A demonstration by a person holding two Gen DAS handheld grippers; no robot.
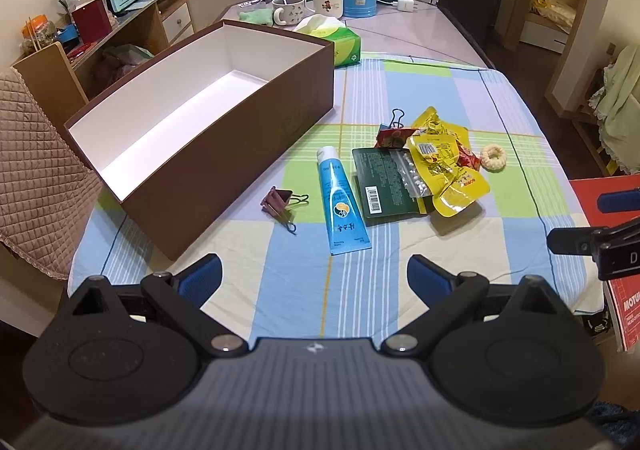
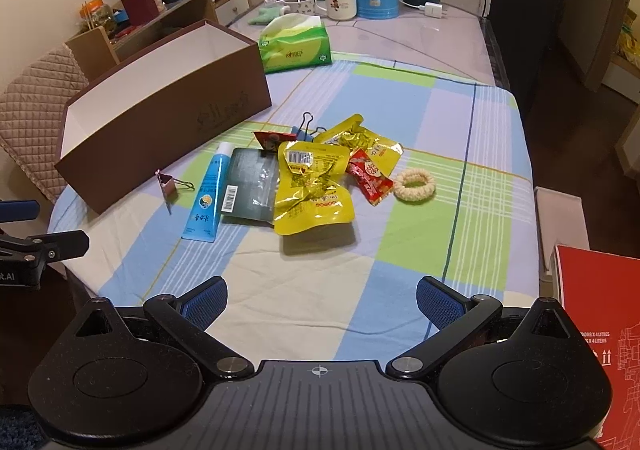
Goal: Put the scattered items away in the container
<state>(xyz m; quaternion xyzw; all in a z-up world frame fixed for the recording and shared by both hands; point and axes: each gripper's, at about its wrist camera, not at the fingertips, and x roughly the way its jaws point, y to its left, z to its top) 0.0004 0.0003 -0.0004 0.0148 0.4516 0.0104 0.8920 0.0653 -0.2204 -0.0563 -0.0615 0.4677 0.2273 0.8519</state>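
A: Checked cloth (image 1: 420, 250) covers the table; brown box (image 1: 240, 138) sits empty, open top up, ready to load.

B: Items?

A: All out, right of the box: pink clip (image 1: 277, 199) nearest it, then blue tube (image 1: 342, 202), green packet (image 1: 386, 186), yellow snack bags (image 1: 444, 158) heaped w/ a red one, cream ring (image 1: 494, 157) farthest. Blue clip (image 2: 306, 128) behind the heap, partly hidden, I think.

B: Grippers?

A: Left gripper (image 1: 314, 276) and right gripper (image 2: 322, 300) both spread wide, nothing held, hovering short of the items, prob. lining up a first pick.

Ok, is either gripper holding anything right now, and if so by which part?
Nothing is held. The left gripper and the right gripper are both open over the tablecloth, with nothing between their fingers.
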